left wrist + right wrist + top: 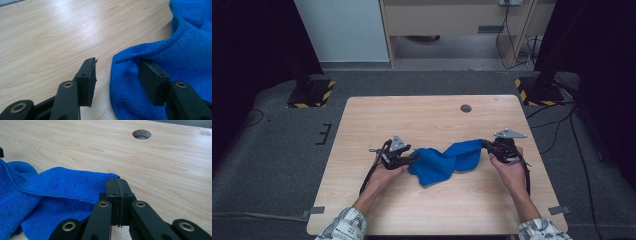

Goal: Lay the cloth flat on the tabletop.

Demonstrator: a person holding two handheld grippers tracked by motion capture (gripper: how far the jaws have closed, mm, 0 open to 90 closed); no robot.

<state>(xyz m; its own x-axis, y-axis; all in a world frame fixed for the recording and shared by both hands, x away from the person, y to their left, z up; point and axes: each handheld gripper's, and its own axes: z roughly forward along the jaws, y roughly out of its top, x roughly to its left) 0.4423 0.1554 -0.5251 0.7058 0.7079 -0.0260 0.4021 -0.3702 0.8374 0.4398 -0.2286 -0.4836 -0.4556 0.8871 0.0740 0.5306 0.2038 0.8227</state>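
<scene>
Both forearms come in from the near edge of the table, sleeves patterned at the cuffs, and angle toward each other. The left hand (384, 176) holds the left gripper (412, 157) pointing right; its jaws stand apart, one pad (88, 80) bare on one side, the other lying against blue cloth (180, 57), neither pressing. The right hand (508, 172) holds the right gripper (486, 144) pointing left, jaws pressed together and pinching the cloth's corner, a grey plate on top.
</scene>
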